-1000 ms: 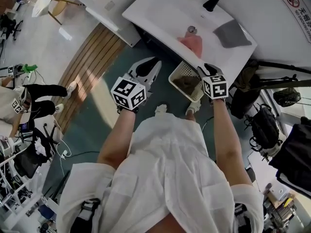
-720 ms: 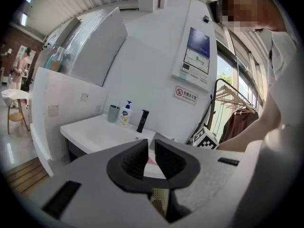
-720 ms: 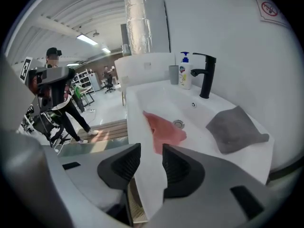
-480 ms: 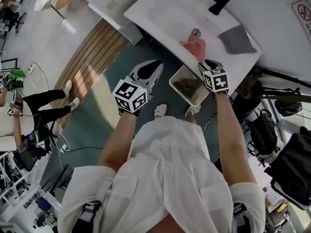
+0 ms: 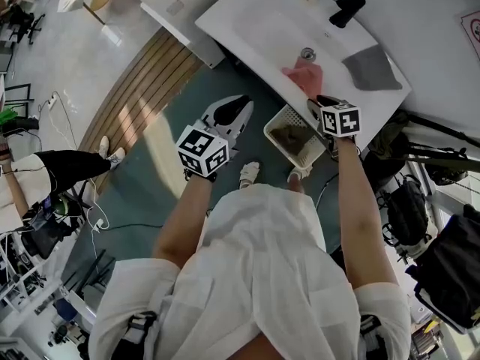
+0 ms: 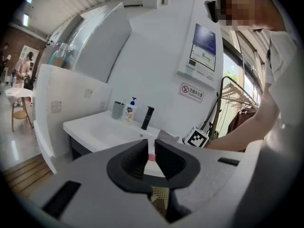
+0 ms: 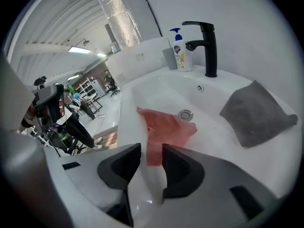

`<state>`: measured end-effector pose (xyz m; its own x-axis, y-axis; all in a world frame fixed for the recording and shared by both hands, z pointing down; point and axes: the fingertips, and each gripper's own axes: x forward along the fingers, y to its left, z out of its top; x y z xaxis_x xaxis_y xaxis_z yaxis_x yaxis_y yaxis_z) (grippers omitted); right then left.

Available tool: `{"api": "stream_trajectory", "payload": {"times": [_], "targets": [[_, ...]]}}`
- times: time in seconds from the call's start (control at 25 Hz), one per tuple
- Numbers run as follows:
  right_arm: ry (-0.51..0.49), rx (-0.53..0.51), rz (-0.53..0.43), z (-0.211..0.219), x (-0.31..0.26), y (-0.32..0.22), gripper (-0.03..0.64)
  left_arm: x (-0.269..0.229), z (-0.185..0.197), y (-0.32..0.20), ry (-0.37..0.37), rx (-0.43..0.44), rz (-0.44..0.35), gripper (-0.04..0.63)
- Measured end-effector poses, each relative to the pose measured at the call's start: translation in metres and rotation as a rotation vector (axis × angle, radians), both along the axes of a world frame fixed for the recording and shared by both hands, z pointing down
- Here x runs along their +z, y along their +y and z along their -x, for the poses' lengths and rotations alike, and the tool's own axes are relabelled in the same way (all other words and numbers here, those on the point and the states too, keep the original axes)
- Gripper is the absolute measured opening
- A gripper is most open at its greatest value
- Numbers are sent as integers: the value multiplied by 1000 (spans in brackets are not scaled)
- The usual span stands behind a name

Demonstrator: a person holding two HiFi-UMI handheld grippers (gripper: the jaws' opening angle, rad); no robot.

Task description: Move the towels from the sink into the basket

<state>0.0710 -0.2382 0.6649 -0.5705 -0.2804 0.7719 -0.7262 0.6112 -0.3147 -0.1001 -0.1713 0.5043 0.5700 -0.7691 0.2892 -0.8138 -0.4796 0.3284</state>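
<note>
The left tool (image 6: 153, 150) hung narrow and empty by the floor basket (image 5: 279, 117), out of the way. The right tool (image 7: 152, 156), half open and empty, pointed at the pink towel (image 7: 164, 127) draped on the front rim of the sink (image 7: 152, 93), presumably to pinch it; the grey towel (image 7: 256, 114) lay further right

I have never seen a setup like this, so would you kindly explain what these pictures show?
No robot: a person holds a two-jaw gripper in each hand. One picture comes from a camera on the person's head, looking down; the other two from cameras riding on each gripper, looking along its jaws. A pink towel hangs over the front rim of the white sink, and a grey towel lies on its right side. The basket on the floor holds a brownish cloth. The left gripper is empty, jaws slightly apart. The right gripper has open jaws in line with the pink towel's end, not clamped on it.
</note>
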Motion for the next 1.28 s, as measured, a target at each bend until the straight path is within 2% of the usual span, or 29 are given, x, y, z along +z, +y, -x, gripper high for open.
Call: {"api": "stream_trajectory", "payload": {"times": [0.2,0.36,0.44,0.84,1.28], "targets": [[-12,-33,24,7,0,5,98,1,-3,2,3,5,3,49],[3,-38,21,6,0,6,75,2,-4,7,2,13,5,49],[31,-37,-1,4,0,5,32,2,-2,8,1,11,3,49],[78,-21,-143,4,-22,6,29,-7,6,15,1,5,-18,49],[-1,94,-298,-1,-91,3,29,-28,8,19,10,22,-70,49]]}}
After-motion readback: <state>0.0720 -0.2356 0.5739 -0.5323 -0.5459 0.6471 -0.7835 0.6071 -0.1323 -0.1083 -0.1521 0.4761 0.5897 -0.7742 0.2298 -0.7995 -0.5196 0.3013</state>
